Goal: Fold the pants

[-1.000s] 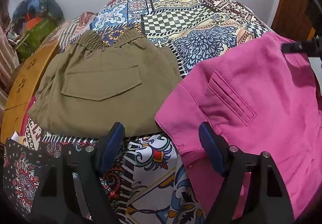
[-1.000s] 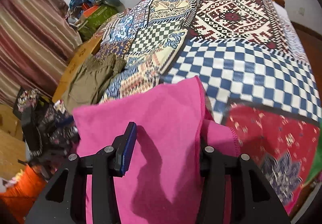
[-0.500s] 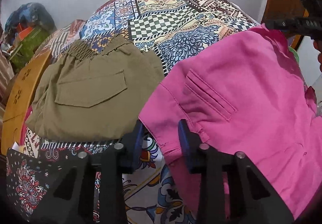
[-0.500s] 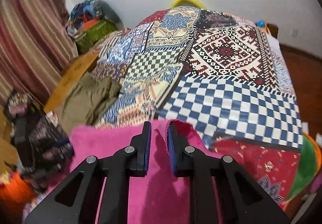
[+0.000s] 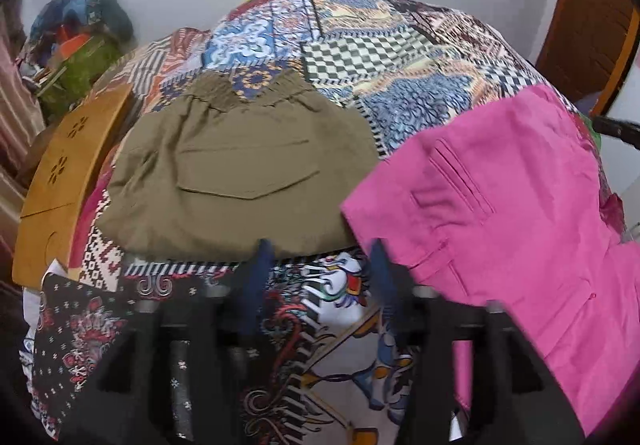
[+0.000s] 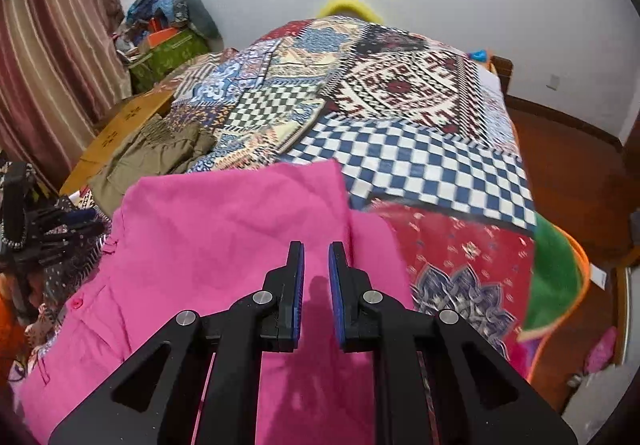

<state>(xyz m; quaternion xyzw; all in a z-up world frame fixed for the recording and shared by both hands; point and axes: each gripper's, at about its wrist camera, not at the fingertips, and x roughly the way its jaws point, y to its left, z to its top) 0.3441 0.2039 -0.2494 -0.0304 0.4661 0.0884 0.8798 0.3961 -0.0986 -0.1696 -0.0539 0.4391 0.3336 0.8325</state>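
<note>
The pink pants (image 5: 500,213) lie folded on the patchwork bedspread (image 5: 360,57), right of the folded olive pants (image 5: 240,173). My left gripper (image 5: 320,257) is open and empty, just left of the pink waistband corner, over the bedspread. In the right wrist view the pink pants (image 6: 224,245) fill the lower left. My right gripper (image 6: 316,249) hovers above them with its jaws a narrow gap apart and nothing between them. The left gripper also shows at the left edge of the right wrist view (image 6: 48,229).
A wooden bed board (image 5: 60,173) runs along the left edge of the bed. A pile of bags and boxes (image 6: 168,33) stands against the back wall. The bedspread (image 6: 400,117) hangs over the right edge above a wooden floor (image 6: 568,173).
The left gripper let go of the pink waistband corner, opened and drew back left. The right gripper released the pink cloth, rose off it, and its jaws parted slightly.
</note>
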